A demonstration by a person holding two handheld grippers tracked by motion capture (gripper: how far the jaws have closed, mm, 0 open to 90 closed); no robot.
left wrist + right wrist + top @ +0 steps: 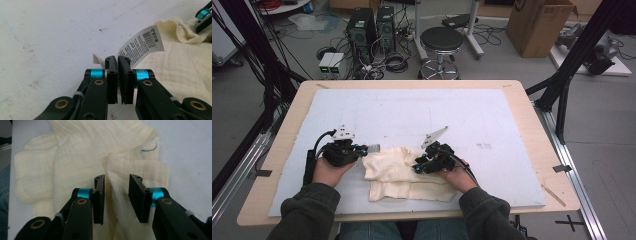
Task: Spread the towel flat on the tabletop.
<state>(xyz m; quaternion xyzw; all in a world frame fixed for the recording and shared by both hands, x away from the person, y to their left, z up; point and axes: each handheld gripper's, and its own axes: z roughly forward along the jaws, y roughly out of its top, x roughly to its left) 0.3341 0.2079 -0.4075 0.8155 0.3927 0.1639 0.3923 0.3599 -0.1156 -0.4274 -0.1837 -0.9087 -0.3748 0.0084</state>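
Crinkled cream gauze cloth, glossy printed tag between left gripper fingers.

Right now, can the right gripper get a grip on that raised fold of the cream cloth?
Probably yes. The right gripper has its jaws open with the raised fold of the cream cloth standing between them, nothing blocking.

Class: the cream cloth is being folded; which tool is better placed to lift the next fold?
Right. The right tool stands open astride a raised ridge of the cloth; the left tool is shut, pinning the cloth's edge beside its label.
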